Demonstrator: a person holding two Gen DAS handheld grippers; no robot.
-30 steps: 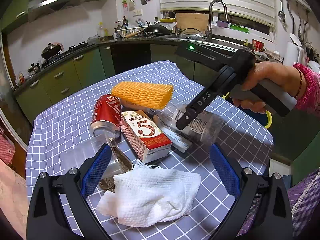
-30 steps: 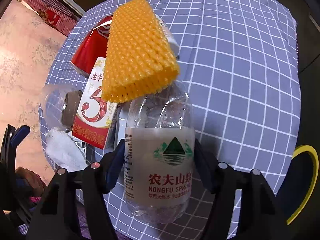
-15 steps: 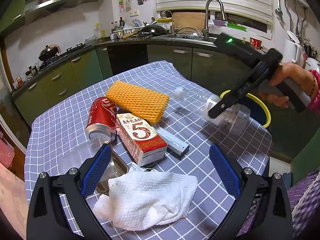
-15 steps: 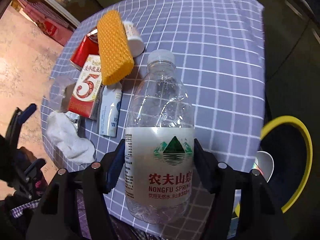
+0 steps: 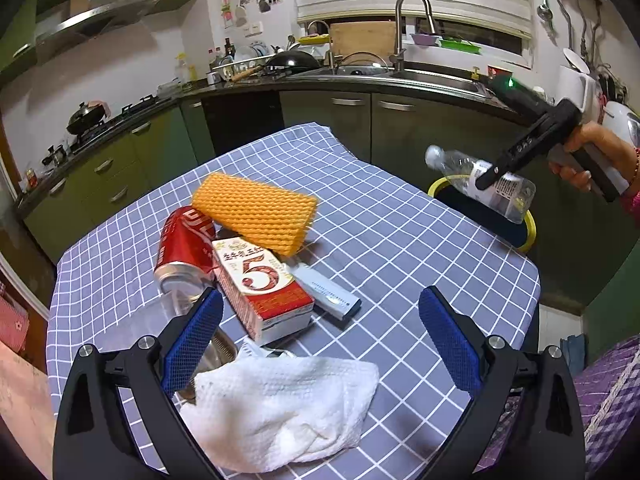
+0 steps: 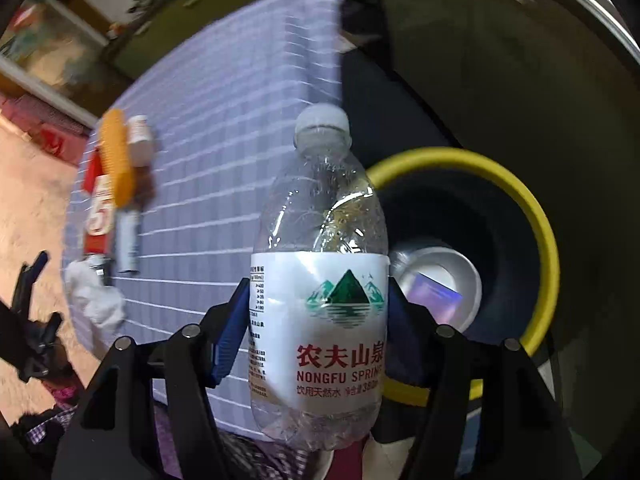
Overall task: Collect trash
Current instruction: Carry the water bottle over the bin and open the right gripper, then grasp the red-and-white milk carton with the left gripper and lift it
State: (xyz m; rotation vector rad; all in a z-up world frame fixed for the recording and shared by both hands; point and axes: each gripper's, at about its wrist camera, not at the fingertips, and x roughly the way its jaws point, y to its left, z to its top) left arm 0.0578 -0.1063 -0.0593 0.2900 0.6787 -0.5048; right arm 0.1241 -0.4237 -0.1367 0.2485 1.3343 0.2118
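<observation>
My right gripper is shut on a clear empty water bottle with a white label, held in the air over the yellow-rimmed bin past the table's right edge. In the left wrist view the same bottle hangs above the bin. My left gripper stands open and empty low over the near part of the table, above a crumpled white tissue. Beyond it lie a red-and-white carton, a red can, an orange foam net and a small grey box.
The checked tablecloth covers a small table. A clear plastic cup lies at the left by the can. Inside the bin lies a white bowl-like piece. Green kitchen cabinets and a sink counter stand behind.
The right gripper has carried the bottle off the pile and rightward past the table edge to above the bin. The left gripper has stayed in place, open.
</observation>
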